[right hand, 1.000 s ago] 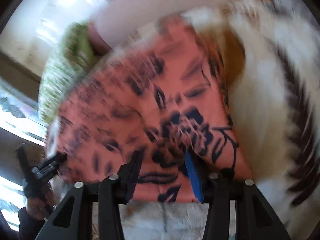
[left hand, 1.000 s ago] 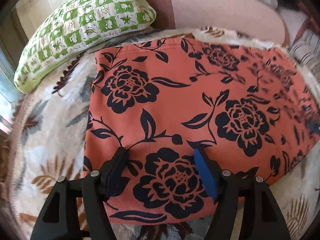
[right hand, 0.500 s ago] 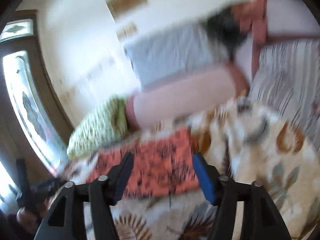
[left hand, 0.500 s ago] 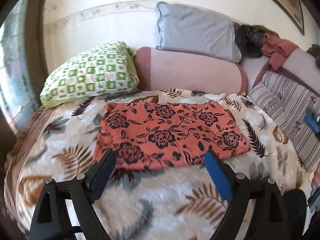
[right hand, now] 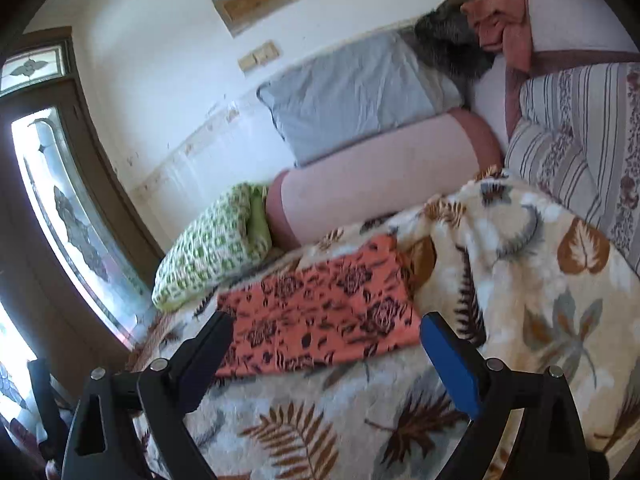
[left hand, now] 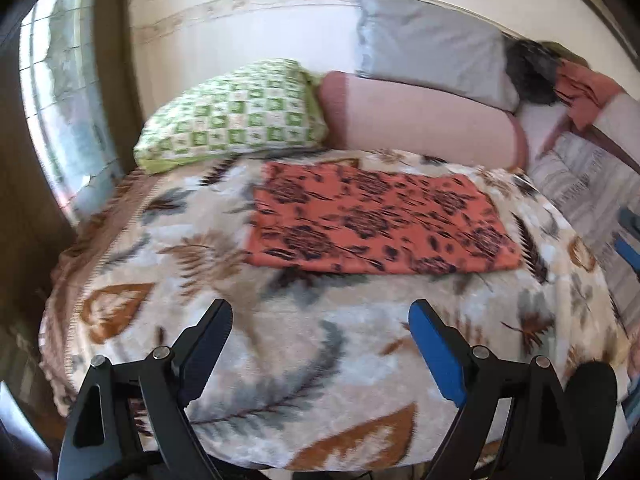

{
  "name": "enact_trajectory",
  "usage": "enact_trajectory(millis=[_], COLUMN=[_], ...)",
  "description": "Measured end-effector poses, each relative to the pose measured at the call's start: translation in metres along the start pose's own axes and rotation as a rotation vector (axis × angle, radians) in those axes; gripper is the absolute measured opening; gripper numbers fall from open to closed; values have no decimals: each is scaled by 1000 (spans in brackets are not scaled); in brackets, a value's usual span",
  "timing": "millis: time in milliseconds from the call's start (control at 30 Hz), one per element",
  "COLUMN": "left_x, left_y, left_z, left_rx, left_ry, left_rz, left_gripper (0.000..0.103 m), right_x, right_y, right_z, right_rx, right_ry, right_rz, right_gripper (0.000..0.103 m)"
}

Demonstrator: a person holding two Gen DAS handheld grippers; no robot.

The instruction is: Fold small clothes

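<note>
An orange garment with black flowers (left hand: 372,220) lies folded flat as a rectangle on the leaf-print blanket (left hand: 280,360). It also shows in the right wrist view (right hand: 320,320). My left gripper (left hand: 320,332) is open and empty, well back from the garment's near edge. My right gripper (right hand: 326,344) is open and empty, just short of the garment's near right corner. The right gripper's blue tip shows at the right edge of the left wrist view (left hand: 630,252).
A green checked pillow (left hand: 236,116) lies at the back left, a pink bolster (left hand: 420,120) and a grey pillow (left hand: 432,48) behind the garment. Striped cushions (right hand: 580,140) stand on the right. A glass door (right hand: 60,220) is at the left.
Both grippers have pulled back from the garment, where they were close over its near edge. The garment stays flat on the blanket.
</note>
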State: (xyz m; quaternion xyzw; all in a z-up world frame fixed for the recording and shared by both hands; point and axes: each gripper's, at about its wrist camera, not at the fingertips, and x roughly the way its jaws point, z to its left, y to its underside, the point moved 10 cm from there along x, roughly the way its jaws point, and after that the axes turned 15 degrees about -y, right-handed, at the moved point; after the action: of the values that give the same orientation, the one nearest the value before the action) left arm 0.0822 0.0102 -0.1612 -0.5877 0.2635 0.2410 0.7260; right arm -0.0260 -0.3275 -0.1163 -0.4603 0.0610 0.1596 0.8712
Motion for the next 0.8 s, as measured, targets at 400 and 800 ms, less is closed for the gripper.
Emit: enact_trajectory(millis=[400, 800], left_x=[-8, -17], left_y=[-2, -16], left_z=[54, 95], left_rx=[-23, -59], left_ry=[-164, -286], left_rz=[-29, -58], left_gripper=[90, 90], right_x=[7, 23], right_y=[0, 16], right_z=[74, 121], right_rx=[-147, -177], right_ry=[-17, -121], right_rz=[18, 64], right_gripper=[96, 96])
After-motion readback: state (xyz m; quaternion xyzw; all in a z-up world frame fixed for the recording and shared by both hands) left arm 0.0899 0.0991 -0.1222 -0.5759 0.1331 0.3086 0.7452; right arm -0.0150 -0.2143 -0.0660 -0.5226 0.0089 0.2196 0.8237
